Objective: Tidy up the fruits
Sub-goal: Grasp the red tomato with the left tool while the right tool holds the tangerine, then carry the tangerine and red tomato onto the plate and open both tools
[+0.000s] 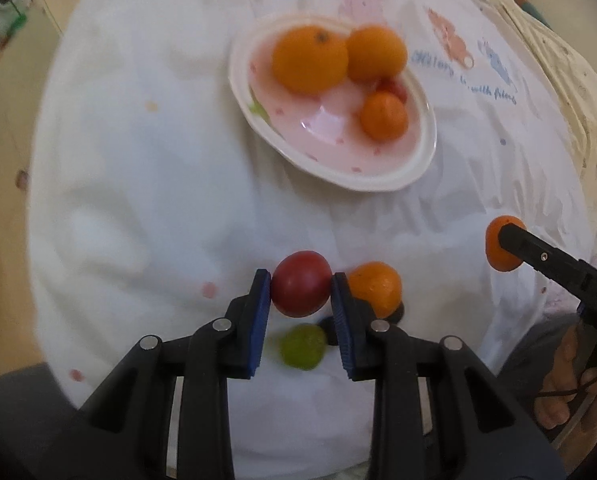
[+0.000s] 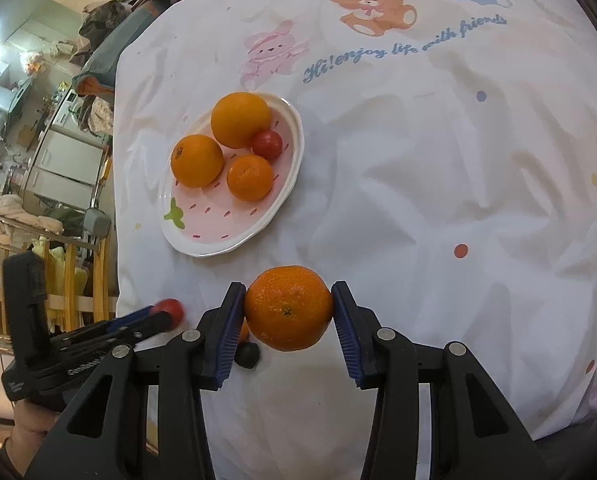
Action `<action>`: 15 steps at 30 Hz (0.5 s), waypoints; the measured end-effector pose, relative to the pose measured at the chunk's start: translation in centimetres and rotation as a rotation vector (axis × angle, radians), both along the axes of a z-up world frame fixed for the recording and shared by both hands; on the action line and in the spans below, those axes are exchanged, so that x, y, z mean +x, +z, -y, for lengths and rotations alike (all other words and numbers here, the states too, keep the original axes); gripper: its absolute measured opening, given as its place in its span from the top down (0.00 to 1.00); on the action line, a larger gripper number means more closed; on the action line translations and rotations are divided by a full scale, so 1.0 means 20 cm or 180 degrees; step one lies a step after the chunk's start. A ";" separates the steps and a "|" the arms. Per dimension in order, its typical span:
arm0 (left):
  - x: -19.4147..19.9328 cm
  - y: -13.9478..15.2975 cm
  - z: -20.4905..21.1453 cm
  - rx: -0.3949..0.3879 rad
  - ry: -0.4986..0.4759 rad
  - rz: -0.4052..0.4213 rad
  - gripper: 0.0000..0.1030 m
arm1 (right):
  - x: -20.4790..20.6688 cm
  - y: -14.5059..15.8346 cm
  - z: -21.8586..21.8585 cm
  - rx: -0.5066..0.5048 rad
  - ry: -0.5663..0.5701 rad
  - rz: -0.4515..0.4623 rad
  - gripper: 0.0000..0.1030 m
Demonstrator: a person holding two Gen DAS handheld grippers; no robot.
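My left gripper is shut on a red tomato, held above the white cloth. Below it lie an orange fruit, a green fruit and a small dark fruit. My right gripper is shut on a mandarin, also lifted; it shows at the right of the left wrist view. A pink strawberry-pattern plate holds three oranges and a small red tomato; the plate also shows in the left wrist view.
A white printed cloth covers the surface. Its left edge drops off toward a cluttered room. A small dark fruit lies under the right gripper. The left gripper with its tomato appears at lower left.
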State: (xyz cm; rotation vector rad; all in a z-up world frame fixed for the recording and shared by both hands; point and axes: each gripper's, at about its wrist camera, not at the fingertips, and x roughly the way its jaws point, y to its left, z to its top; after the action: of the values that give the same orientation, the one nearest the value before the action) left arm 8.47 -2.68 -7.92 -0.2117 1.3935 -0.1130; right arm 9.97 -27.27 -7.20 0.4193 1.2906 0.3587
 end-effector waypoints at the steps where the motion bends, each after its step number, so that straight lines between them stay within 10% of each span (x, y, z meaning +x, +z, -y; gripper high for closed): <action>1: -0.01 0.02 -0.01 0.0080 -0.0009 0.0073 0.75 | 0.00 0.00 0.00 0.0006 -0.0010 0.0002 0.55; 15: 0.02 0.34 -0.04 0.0499 -0.0163 0.0688 0.74 | -0.01 0.17 0.09 0.0250 -0.0158 0.0393 0.55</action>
State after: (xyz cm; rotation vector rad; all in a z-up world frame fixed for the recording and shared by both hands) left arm 8.91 -1.86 -1.14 -0.0319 1.1861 -0.0664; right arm 9.74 -29.08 -3.83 0.4873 1.1465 0.3884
